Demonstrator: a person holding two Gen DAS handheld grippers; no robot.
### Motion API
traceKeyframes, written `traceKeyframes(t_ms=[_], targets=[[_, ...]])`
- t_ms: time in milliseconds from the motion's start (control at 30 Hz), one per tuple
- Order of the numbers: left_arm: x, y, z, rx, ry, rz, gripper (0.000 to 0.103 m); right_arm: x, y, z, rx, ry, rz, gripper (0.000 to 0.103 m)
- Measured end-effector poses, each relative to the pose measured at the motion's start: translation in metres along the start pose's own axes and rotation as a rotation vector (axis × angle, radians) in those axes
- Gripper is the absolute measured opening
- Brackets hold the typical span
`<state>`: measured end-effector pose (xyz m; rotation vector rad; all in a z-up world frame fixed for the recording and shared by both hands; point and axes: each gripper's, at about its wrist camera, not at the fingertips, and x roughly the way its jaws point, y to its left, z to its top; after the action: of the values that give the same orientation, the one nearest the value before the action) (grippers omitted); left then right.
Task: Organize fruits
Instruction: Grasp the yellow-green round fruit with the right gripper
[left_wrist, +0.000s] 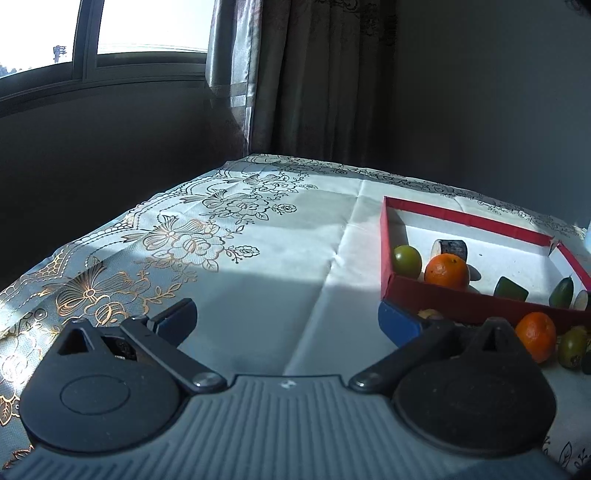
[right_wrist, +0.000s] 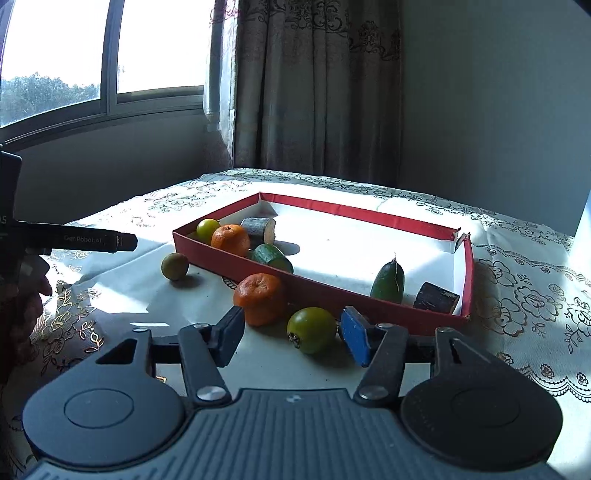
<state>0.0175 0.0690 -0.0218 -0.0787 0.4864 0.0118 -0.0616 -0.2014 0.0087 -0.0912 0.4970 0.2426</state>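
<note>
Pick step: right gripper (right_wrist: 291, 334) fingers apart, straddling green fruit (right_wrist: 311, 329) on the surface just outside red tray (right_wrist: 325, 291); tangerine (right_wrist: 260, 298) beside it. Left gripper (left_wrist: 288, 321) fingers apart, empty. Next, probably: close on green fruit, lift over tray wall.

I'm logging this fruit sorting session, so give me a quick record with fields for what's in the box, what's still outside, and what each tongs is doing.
container: red box on the floral tablecloth
inside box: green fruit, orange, three cut chunks, dark green fruit
outside box: orange on cloth, green fruit by the tongs, small green fruit
right tongs: open, green fruit between the fingers, not gripped
left tongs: open, holding nothing
</note>
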Motion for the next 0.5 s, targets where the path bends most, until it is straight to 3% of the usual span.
traceKeyframes(t_ms=[200,500], targets=[[0.002,0.002,0.001,-0.012,0.010,-0.017,0.103,0.015,0.001,0.001,-0.018,0.034,-0.020,0.050],[0.006,0.002,0.001,-0.012,0.027,-0.029,0.103,0.027,-0.006,0.000,-0.009,0.063,-0.033,0.049]])
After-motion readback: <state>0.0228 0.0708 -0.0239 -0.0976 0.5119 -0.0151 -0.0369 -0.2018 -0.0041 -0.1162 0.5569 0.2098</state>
